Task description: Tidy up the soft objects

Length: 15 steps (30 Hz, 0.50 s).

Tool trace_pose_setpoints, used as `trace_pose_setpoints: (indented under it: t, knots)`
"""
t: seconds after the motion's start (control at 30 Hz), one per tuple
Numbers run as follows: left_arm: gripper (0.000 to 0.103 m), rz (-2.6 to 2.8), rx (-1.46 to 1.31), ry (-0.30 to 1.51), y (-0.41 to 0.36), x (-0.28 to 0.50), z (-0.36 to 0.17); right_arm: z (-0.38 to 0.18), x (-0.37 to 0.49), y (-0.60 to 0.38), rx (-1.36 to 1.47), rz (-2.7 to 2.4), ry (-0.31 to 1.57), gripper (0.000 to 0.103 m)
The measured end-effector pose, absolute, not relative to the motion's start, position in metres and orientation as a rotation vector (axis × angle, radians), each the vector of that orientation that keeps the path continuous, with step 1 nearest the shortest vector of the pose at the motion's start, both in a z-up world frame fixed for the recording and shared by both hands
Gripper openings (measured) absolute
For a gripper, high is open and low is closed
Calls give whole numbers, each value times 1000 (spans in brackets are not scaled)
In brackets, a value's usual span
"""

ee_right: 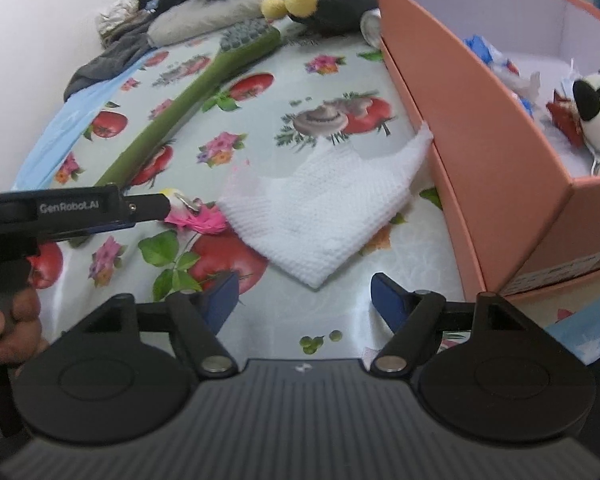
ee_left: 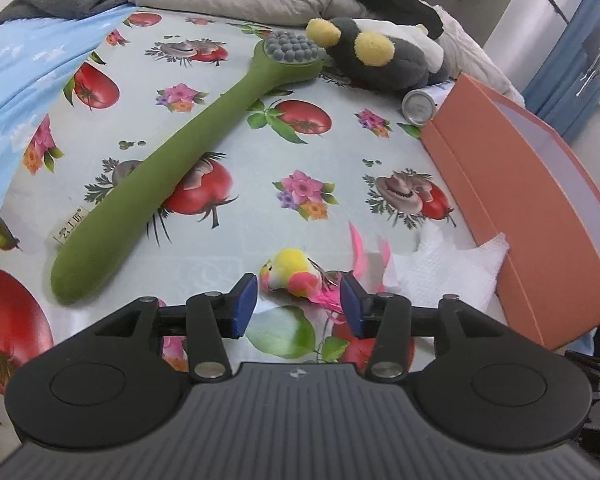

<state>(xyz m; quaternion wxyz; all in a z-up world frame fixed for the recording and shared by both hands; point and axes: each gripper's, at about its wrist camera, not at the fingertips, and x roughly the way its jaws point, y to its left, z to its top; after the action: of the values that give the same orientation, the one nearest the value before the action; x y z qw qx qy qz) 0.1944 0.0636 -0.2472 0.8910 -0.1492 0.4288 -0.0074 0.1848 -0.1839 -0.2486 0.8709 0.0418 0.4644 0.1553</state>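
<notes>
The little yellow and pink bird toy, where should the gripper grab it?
Grip the bird toy across its plump body, coming from above with the open left gripper. The body is round and firm-looking; the pink feathers look too flimsy to hold.

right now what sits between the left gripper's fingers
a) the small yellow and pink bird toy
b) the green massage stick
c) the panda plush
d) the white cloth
a: the small yellow and pink bird toy lies on the tablecloth between the left gripper's open blue pads, untouched by them.
</notes>
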Motion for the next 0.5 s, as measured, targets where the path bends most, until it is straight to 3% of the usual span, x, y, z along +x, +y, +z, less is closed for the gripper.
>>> trace_pose_setpoints:
  t: [0.5]
  knots:
    - [58,-26,-324,864,67,194,-247,-239,173,-171,-15,373,752,75]
